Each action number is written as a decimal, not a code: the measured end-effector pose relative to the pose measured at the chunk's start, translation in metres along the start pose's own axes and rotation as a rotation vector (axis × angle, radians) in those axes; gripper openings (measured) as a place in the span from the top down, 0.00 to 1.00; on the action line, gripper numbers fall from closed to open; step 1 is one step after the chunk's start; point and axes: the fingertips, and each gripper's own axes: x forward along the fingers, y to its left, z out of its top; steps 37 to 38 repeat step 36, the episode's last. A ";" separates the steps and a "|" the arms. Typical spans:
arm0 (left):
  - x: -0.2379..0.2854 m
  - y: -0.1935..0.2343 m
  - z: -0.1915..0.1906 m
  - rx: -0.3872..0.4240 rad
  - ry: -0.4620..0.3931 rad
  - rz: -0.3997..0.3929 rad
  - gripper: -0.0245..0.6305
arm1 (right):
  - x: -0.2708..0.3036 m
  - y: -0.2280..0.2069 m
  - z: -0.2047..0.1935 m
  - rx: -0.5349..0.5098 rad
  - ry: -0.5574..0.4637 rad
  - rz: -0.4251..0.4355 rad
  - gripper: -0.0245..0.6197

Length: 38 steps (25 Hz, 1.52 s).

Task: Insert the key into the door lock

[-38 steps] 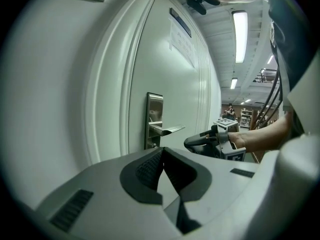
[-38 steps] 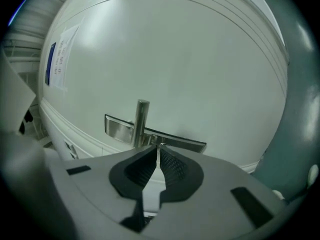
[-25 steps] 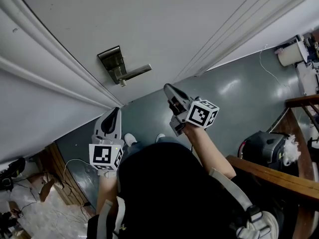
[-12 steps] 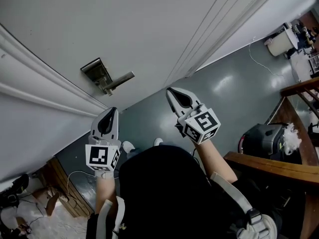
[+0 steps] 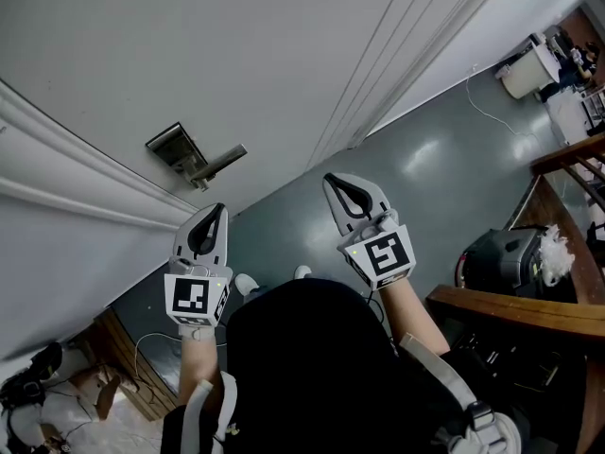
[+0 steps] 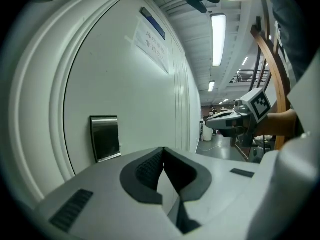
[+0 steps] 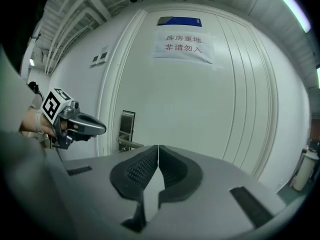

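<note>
The metal lock plate (image 5: 173,147) with its lever handle (image 5: 219,162) sits on the white door (image 5: 284,55). No key shows in any view. My left gripper (image 5: 218,209) hangs just below the lock, shut and with nothing in it. To its right, my right gripper (image 5: 332,180) points up at the door, apart from it, also shut and holding nothing. In the left gripper view the jaws (image 6: 162,149) meet, with the lock plate (image 6: 105,138) ahead on the left. In the right gripper view the lock plate (image 7: 127,126) and handle (image 7: 131,144) lie beyond the closed jaws (image 7: 158,147).
A paper notice (image 7: 184,46) is stuck high on the door. The door frame moulding (image 5: 66,192) runs along the left. A wooden railing (image 5: 529,312) and a black bag (image 5: 493,258) stand at the right on the grey floor (image 5: 425,168). Cables lie at the lower left.
The view has shifted, so the lock sits further left. My right gripper has dropped slightly to the right and turned its marker cube toward the camera. Both grippers remain shut.
</note>
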 end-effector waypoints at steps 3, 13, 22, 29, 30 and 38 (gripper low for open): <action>0.001 -0.002 0.002 0.018 0.007 -0.006 0.95 | -0.001 0.001 -0.002 -0.046 0.019 -0.021 0.94; 0.001 -0.004 -0.001 0.035 0.007 -0.020 0.95 | 0.003 0.005 -0.021 0.031 0.041 -0.026 0.94; 0.003 -0.004 0.001 0.024 0.008 -0.021 0.95 | 0.001 0.001 -0.025 0.056 0.046 -0.035 0.94; 0.004 0.000 -0.001 0.014 0.016 -0.019 0.95 | 0.004 0.002 -0.026 0.070 0.052 -0.033 0.94; 0.004 0.000 -0.001 0.013 0.016 -0.020 0.95 | 0.005 0.002 -0.026 0.071 0.053 -0.033 0.94; 0.005 0.005 -0.009 0.006 0.017 -0.026 0.95 | 0.010 0.004 -0.030 0.071 0.062 -0.032 0.94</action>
